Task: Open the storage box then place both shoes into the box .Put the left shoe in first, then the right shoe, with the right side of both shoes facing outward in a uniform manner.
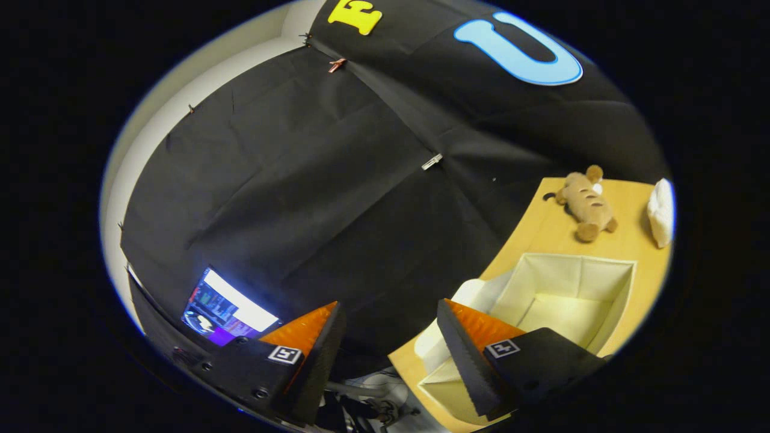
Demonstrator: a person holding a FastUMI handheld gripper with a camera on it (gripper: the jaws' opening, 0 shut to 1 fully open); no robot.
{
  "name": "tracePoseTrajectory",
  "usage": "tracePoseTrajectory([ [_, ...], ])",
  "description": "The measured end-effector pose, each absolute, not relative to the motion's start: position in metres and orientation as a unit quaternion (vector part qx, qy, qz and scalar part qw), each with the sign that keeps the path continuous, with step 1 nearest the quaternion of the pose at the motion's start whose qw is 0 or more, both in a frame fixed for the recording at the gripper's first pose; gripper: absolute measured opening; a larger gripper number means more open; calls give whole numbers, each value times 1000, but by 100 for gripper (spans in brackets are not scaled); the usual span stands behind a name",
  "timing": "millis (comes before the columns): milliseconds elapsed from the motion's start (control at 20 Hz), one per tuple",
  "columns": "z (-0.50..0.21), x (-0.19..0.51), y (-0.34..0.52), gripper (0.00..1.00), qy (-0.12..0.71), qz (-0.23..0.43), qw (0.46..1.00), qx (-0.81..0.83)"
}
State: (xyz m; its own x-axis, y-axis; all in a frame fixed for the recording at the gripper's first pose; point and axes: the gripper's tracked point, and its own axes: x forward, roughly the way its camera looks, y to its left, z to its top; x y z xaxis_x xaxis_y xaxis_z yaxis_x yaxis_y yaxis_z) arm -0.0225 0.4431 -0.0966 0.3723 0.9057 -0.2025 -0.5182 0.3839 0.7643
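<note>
The box sits open on the table, just beyond the right finger, a white shoe against its near wall. The gripper hangs with fingers spread, holding nothing. Farther off lie a plush toy and white cloth

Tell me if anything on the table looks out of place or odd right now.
The storage box sits open and empty. A plush toy lies on its side on the table beyond it, unrelated to the shoe task. The tool is open, holding nothing.
</note>
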Motion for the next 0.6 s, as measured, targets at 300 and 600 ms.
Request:
tracePoseTrajectory([
  [300, -106, -15, 364, 96, 276, 410, 841, 223],
  [600, -159, -23, 252, 96, 295, 333, 878, 174],
])
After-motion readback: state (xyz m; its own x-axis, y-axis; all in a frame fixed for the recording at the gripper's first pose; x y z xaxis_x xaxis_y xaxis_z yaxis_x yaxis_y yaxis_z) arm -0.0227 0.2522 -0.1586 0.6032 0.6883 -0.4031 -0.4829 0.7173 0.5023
